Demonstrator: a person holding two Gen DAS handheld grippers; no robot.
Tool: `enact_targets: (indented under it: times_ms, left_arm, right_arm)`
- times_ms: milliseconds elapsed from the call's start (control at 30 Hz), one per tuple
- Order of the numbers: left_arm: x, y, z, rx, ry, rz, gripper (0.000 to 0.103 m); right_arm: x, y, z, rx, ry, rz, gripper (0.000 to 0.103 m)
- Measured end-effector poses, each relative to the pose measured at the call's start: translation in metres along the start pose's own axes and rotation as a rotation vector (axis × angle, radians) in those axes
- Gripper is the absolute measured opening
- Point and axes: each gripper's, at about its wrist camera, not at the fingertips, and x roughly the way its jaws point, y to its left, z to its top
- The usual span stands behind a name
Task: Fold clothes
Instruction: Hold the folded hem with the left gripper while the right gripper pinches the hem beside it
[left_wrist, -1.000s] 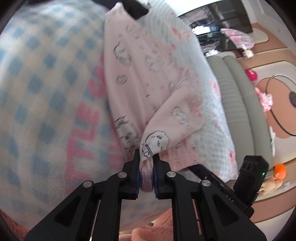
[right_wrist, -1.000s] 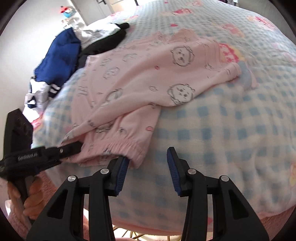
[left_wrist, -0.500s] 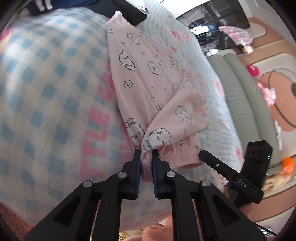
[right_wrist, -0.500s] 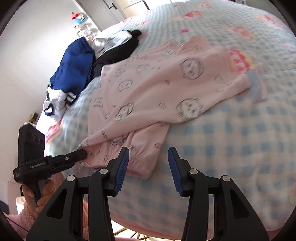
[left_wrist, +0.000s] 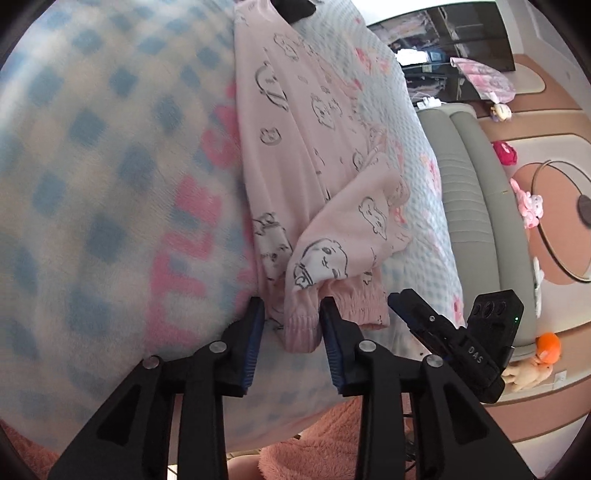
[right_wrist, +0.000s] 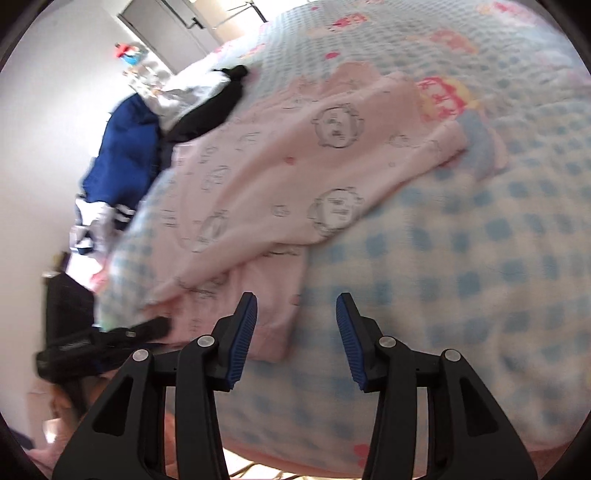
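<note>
Between the jaws of the left gripper (left_wrist: 291, 325), the elastic waistband of the pink pyjama trousers (left_wrist: 314, 177) lies free: half a second ago the pads were clamped on it; now the jaws are opening and no longer press the cloth. The garment is therefore released and rests on the checked blanket (left_wrist: 110, 184). Just right of this tool, the right gripper (right_wrist: 295, 325) has closed in on the same waistband; its jaws are opening too, and the hem corner lies against its left pad, unpinched. Beyond both tools the trousers extend away, one leg laid across the other. Farther off, a pile of dark clothes (right_wrist: 122, 155) awaits. Judgement: one fold is placed; smoothing or a further fold probably follows.
</note>
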Motion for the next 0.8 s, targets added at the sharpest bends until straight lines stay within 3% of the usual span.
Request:
enact_targets:
  times_ms: [67,267,433,533,600,633,733,767,800]
  left_arm:
    - [-0.006,-0.001,0.002,0.001,-0.024,0.018,0.040]
    - [-0.015,-0.004,0.007,0.059,-0.041,0.061,0.034]
    - [-0.008,-0.014,0.001,0.119,-0.002,0.041,0.025]
    - [-0.001,-0.013,0.001,0.083,-0.015,-0.034,0.025]
    - [0.010,-0.010,0.003,0.060,-0.005,-0.005,0.025]
    - [0.013,-0.009,0.003,0.049,-0.003,-0.004,0.019]
    - [0.013,-0.010,0.003,0.036,-0.005,-0.032,0.012]
    - [0.011,-0.014,0.003,0.055,-0.005,-0.033,0.012]
    - [0.010,-0.019,0.004,0.076,-0.004,-0.032,0.012]
  right_arm:
    - [0.006,0.001,0.005,0.004,0.014,0.038,0.048]
    - [0.021,0.008,0.006,-0.013,0.028,-0.064,0.048]
    - [0.017,0.014,0.006,-0.097,0.018,-0.234,0.046]
    - [0.009,0.014,0.009,-0.070,-0.005,-0.124,0.048]
    - [0.016,0.017,0.010,-0.045,0.035,0.004,0.052]
    - [0.021,0.019,0.010,-0.034,0.056,0.034,0.053]
    - [0.045,0.016,0.007,-0.014,0.113,0.014,0.053]
    - [0.046,0.016,0.005,-0.010,0.109,0.008,0.051]
    - [0.046,0.016,0.004,-0.008,0.103,0.003,0.040]
